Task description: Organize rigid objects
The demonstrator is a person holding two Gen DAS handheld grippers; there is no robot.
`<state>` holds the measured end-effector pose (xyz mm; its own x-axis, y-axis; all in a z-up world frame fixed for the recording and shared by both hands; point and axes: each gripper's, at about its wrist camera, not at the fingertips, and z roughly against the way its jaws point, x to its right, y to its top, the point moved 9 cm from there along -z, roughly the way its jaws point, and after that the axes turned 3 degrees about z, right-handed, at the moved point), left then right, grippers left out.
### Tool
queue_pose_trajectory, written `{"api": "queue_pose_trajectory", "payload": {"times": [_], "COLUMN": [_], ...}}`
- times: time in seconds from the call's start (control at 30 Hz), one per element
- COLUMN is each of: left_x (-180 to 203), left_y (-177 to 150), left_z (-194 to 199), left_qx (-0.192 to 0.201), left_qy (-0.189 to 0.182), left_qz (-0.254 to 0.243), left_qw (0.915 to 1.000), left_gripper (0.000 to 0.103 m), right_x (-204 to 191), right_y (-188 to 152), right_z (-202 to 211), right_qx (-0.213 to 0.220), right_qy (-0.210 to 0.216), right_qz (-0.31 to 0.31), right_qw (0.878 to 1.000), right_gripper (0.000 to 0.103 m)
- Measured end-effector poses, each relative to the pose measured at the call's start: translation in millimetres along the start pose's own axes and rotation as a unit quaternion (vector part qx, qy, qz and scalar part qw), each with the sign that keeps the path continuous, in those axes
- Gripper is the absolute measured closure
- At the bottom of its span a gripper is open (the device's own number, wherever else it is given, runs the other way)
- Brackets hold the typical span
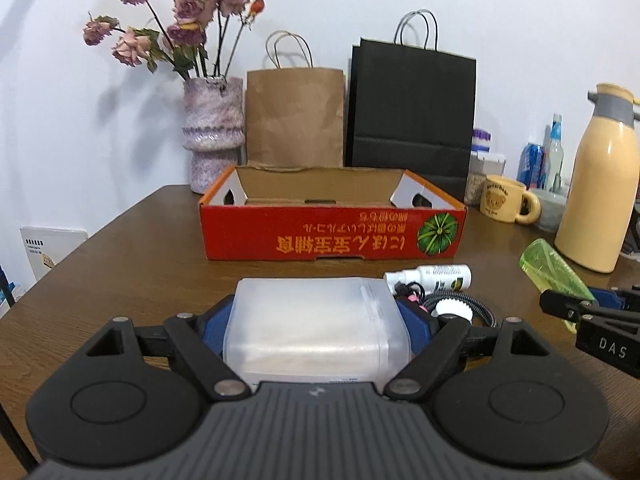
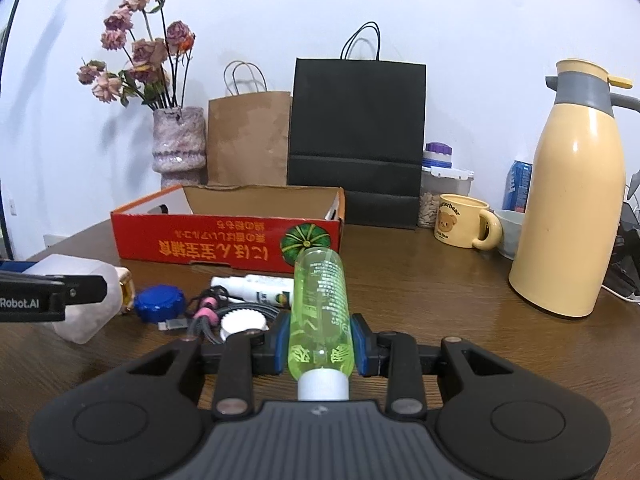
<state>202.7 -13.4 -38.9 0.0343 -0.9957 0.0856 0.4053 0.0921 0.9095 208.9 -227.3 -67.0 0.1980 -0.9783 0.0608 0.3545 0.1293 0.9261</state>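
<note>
Frosted plastic container (image 1: 316, 328) clamped wide in left gripper (image 1: 316, 320), above wooden table (image 1: 140, 256) – green bottle (image 2: 320, 312) pinched narrow in right gripper (image 2: 320, 344), cap rearward; both near red cardboard box (image 1: 332, 232).

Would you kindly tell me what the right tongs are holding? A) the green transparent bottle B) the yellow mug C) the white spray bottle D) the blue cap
A: the right tongs are clamped on the green transparent bottle, its white cap toward the camera.
</note>
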Motion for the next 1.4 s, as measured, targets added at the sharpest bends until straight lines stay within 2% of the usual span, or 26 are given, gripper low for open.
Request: {"api": "queue_pose_trajectory", "payload": {"times": [0.33, 0.7, 1.07, 1.4], "left_x": [-18.5, -24.2, -19.7, -25.2], "left_y": [18.2, 71.2, 106.1, 133.6], "left_z": [8.0, 7.5, -19.4, -60.2], "left_qx": [0.009, 0.039, 0.045, 0.054], "left_qy": [0.008, 0.005, 0.001, 0.016], "left_qz": [0.011, 0.007, 0.015, 0.043], "left_qw": [0.9999, 0.9992, 0.9989, 0.9975], "left_gripper": [0.019, 0.019, 0.019, 0.019], "right_x": [-20.1, -38.9, -44.9, -46.9], "right_y": [20.3, 62.2, 103.0, 139.5], "right_z": [5.9, -7.6, -39.3, -82.1], "right_qx": [0.009, 0.033, 0.042, 0.047], "right_qy": [0.009, 0.025, 0.033, 0.039], "right_qz": [0.002, -0.006, -0.03, -0.044], "right_qw": [1.0, 0.999, 0.998, 0.997], "right_gripper": [0.073, 0.073, 0.073, 0.073]}}
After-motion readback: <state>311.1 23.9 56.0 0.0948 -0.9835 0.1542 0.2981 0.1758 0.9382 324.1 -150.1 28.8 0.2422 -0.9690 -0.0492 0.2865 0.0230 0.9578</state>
